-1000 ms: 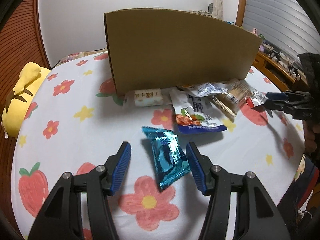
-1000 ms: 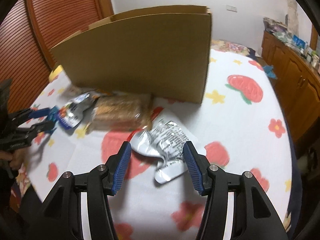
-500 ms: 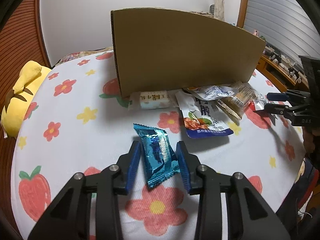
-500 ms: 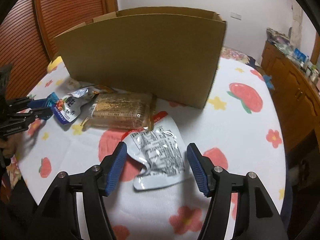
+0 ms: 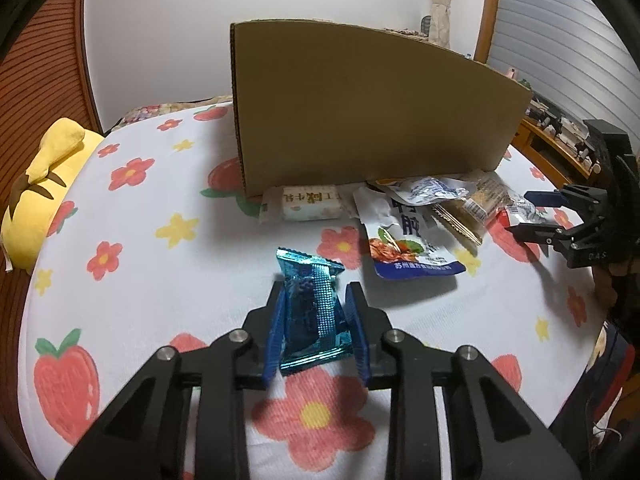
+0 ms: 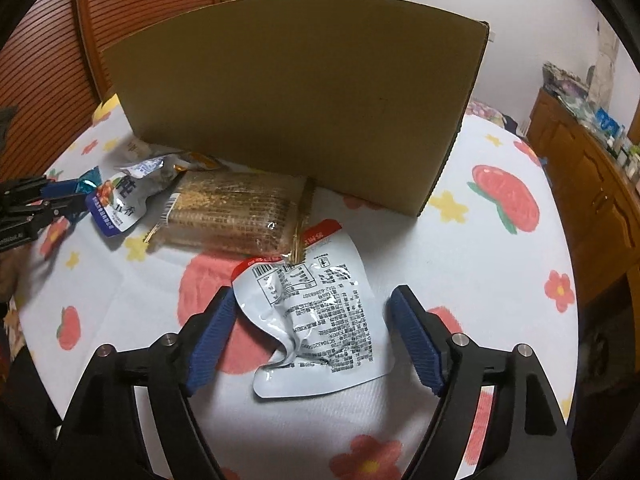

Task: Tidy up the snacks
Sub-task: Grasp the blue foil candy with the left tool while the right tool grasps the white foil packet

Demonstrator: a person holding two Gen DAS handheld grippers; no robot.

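Since a second ago my left gripper (image 5: 316, 328) has drawn its blue pads in from wide apart, and they are closing now with the teal foil packet (image 5: 312, 308) between them, both pads against its sides; my right gripper (image 6: 310, 340) has gone the other way, its jaws opening wider around the white and red pouch (image 6: 316, 320), which has slid nearer to my camera as I came in lower over it. That pouch lies flat on the flowered tablecloth (image 6: 480, 248) between the right pads, printed back up, the left pad just at its crumpled edge and the right pad clear of it. Just beyond its far end, touching it, lies the clear pack of brown wafers (image 6: 236, 216), and to the left of that a blue and white pouch (image 6: 120, 204) with a silvery wrapper (image 6: 148, 168) overlapping its far end. Behind all of these stands the cardboard box (image 6: 296, 96), its plain wall facing me. From my left gripper outward, the teal packet reaches forward past the pad tips; ahead and to the right the blue and white pouch (image 5: 408, 244) lies near it but apart, and ahead, against the foot of the box (image 5: 368, 108), sits a small pale wrapped bar (image 5: 308, 202). Far left, at the table's edge, rests a yellow plush toy (image 5: 44, 184).
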